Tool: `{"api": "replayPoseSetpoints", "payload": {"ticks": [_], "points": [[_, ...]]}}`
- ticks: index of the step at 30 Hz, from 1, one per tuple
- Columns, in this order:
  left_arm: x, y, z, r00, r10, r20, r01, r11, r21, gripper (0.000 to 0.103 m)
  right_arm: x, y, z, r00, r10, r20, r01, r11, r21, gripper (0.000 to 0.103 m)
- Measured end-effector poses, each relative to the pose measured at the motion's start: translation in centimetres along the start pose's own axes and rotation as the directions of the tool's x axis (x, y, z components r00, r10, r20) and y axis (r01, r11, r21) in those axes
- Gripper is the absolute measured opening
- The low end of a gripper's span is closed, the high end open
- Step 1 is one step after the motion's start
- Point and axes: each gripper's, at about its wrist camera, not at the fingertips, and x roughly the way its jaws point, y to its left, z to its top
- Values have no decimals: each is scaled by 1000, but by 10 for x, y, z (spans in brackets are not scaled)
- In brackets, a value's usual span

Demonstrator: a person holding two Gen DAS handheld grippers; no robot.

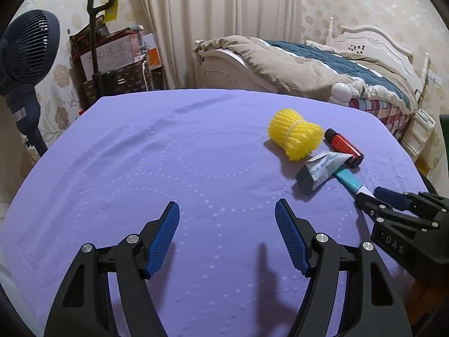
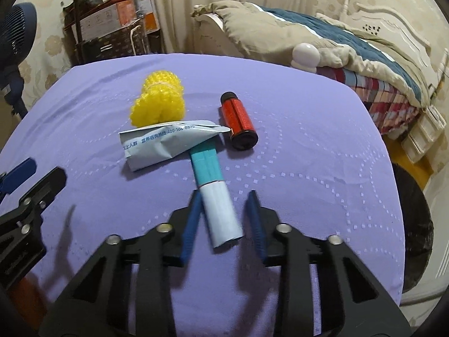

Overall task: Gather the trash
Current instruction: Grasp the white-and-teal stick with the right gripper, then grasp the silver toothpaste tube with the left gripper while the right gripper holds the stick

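Both right fingers narrowly flank paper tube; left fingers wide, empty.

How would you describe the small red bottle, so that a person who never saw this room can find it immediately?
Look at the purple-covered table in front of the bed. A small cluster of items lies there, and the red bottle is on its side at the cluster's right edge in the right wrist view. It alone is dark red with a black cap, unlike the yellow foam net and the grey-blue packet.

yellow foam net, red bottle, teal-and-white tube, on dotted purple cloth.
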Motion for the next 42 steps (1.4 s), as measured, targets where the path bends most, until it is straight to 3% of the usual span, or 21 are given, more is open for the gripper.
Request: {"api": "replayPoseSetpoints", "payload": {"ticks": [2, 16, 28, 34, 37, 42], "points": [[2, -5, 2, 1000, -16, -4, 16, 1000, 3, 69, -2, -3, -2, 1000, 1, 0, -1, 1000, -1, 18], [17, -51, 14, 995, -101, -16, 102, 993, 63, 71, -15, -68, -20, 998, -64, 8, 63, 992, 113, 17], [41, -81, 29, 993, -102, -61, 109, 986, 128, 70, -14, -81, -21, 999, -39, 16, 37, 992, 124, 16], [46, -87, 27, 986, -132, -97, 146, 977, 157, 33, -14, -83, -22, 1000, -23, 19, 21, 991, 133, 17], [44, -86, 26, 982, -161, -97, 174, 973, 153, 25, -14, -83, -22, 1000, -23, 19, 20, 991, 133, 17], [37, -86, 21, 979, -179, -93, 192, 969, 156, 21, -15, -83, -22, 999, -29, 18, 27, 992, 126, 17]]}}
